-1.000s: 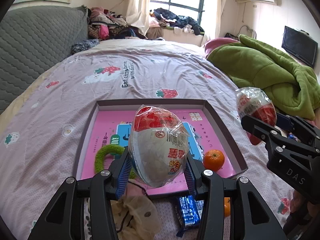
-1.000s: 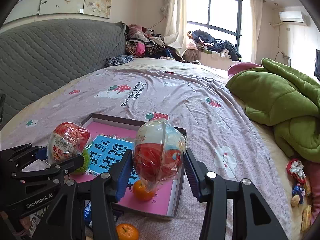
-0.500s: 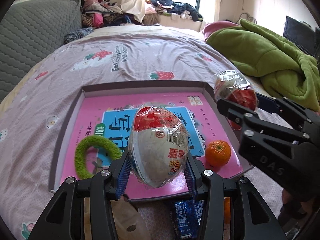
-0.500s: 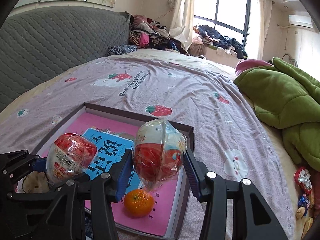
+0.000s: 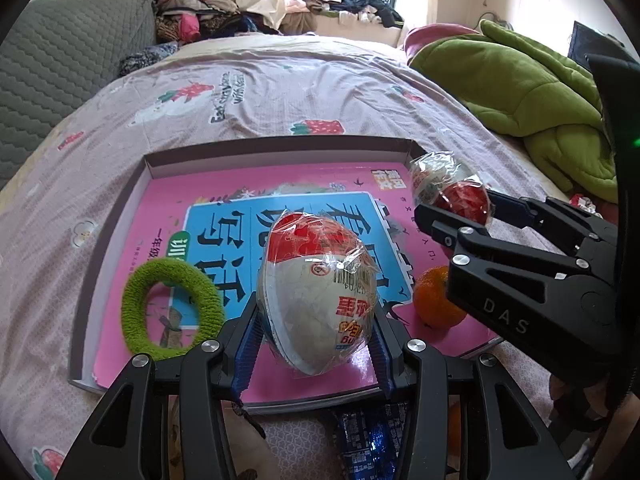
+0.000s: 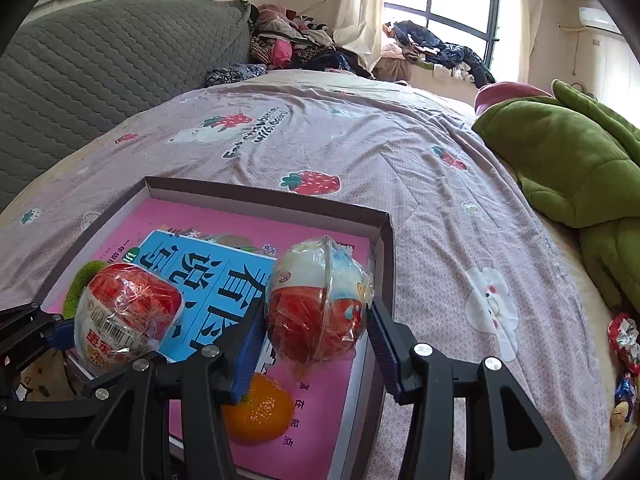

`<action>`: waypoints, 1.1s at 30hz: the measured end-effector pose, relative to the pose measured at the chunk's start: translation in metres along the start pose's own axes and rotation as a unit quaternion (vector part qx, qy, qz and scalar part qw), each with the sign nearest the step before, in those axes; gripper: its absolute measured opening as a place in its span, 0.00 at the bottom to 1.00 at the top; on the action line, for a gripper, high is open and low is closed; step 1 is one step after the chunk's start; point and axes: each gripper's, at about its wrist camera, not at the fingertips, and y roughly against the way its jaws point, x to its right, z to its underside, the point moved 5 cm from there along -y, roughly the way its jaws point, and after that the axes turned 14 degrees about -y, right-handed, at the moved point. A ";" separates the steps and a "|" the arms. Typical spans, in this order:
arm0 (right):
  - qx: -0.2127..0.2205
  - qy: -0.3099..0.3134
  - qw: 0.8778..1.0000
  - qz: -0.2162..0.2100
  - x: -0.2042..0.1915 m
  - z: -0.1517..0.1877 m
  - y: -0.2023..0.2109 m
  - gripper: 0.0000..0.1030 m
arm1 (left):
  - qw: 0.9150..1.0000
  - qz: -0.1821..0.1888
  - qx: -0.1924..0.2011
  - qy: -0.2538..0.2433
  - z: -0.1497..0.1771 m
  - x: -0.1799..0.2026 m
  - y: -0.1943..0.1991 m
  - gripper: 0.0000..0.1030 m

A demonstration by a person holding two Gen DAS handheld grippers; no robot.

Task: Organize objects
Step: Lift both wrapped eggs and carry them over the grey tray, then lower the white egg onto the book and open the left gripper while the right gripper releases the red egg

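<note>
My left gripper (image 5: 316, 344) pinches a film-wrapped toy egg (image 5: 316, 296) above the box's (image 5: 276, 148) near edge; my right gripper (image 6: 316, 344) pinches another egg (image 6: 318, 304) near its right wall. Both look light, rigid, slippery; hold their widest girth.

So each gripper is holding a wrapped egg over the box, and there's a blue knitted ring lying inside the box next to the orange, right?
Nearly. The ring is green, not blue, as the left wrist view shows. It lies in the box at the opposite side from the orange. The left gripper and right gripper do each hold a wrapped egg over it.
</note>
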 end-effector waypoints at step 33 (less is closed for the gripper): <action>-0.016 -0.010 1.000 0.014 0.004 0.005 -0.017 0.49 | 1.000 0.008 -0.028 0.009 0.005 -0.002 -0.016 0.49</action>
